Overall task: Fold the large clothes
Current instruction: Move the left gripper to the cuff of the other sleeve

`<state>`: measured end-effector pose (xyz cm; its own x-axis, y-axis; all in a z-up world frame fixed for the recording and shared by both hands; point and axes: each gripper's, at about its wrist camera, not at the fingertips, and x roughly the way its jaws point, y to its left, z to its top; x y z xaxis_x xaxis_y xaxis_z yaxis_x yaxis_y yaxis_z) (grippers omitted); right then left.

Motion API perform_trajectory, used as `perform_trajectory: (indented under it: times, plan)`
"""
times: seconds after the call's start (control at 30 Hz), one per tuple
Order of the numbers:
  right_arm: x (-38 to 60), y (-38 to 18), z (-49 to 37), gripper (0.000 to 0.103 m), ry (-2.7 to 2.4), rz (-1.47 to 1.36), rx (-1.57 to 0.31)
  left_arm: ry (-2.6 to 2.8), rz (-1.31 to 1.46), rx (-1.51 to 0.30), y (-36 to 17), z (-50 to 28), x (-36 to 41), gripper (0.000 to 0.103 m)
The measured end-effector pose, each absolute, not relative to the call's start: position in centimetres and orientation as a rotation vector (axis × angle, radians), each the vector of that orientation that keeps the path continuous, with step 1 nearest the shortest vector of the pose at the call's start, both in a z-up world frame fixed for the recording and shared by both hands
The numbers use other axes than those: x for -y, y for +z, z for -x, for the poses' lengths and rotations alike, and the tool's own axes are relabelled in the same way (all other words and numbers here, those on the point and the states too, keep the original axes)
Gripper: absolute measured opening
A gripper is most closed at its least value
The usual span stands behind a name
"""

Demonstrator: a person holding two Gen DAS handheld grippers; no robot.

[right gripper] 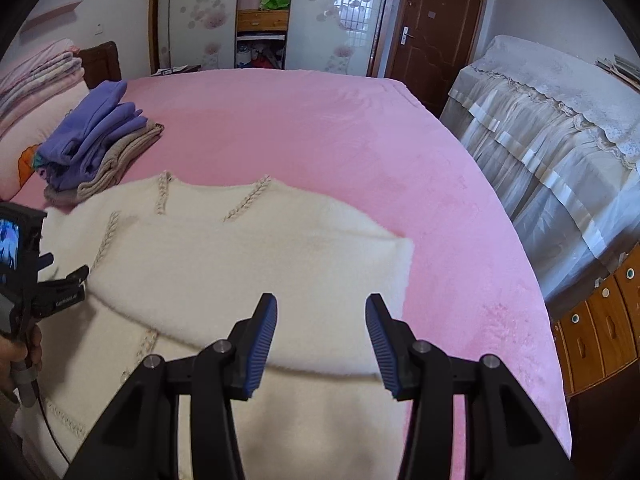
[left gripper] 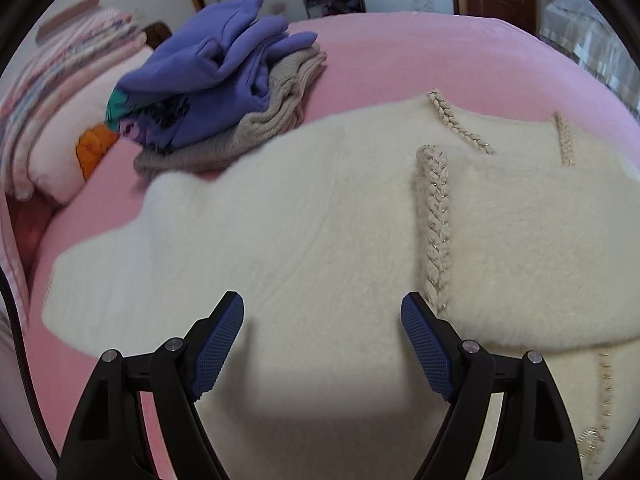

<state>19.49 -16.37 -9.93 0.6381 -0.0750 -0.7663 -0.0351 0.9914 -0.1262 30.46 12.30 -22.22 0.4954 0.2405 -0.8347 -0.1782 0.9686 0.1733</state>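
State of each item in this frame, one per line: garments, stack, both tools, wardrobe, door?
White sweater: flat on the pink bed, one part folded over.
Purple garment: folded, atop the grey knit.
Left tool: open, empty.
Right tool: open, empty.
Wardrobe: open.
Brown door: closed.

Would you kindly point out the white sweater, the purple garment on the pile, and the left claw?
white sweater (right gripper: pixel 248 264): right wrist view, on its folded-over upper layer.
purple garment (left gripper: pixel 208 92): left wrist view, on its top fold.
left claw (left gripper: pixel 322 344): left wrist view, midway between its open fingertips.
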Motion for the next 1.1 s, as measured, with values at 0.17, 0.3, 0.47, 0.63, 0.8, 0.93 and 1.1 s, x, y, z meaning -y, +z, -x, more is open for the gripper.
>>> perform_trajectory:
  times: [0.17,0.3,0.47,0.63,0.8,0.93,1.1]
  plan:
    - [13.3,-8.5,-16.6,0.046,0.025,0.124,-0.87,0.218,-0.044,-0.981,-17.5,-27.2,-12.9,0.082]
    - [10.6,-7.1,-14.9,0.046,0.056,0.128,-0.852,0.18,-0.037,-0.925,-13.1,-23.2,-13.1,0.089]
    - [7.8,-4.8,-13.1,0.049,0.115,0.076,-0.844,0.138,0.015,-0.881,-8.1,-17.9,-13.9,0.095]
    - [5.3,-2.1,-11.1,0.056,0.176,0.04,-0.807,0.144,-0.009,-0.851,-3.8,-13.4,-15.2,0.097]
    - [2.4,1.4,-9.0,0.059,0.244,0.028,-0.752,0.172,-0.068,-0.791,0.7,-9.4,-17.4,0.099]
    - [-0.5,4.0,-7.9,0.067,0.285,0.038,-0.695,0.242,-0.078,-0.743,3.5,-7.5,-20.2,0.103]
    - [-3.5,6.2,-8.0,0.069,0.331,0.047,-0.652,0.294,-0.013,-0.708,5.3,-6.2,-24.1,0.103]
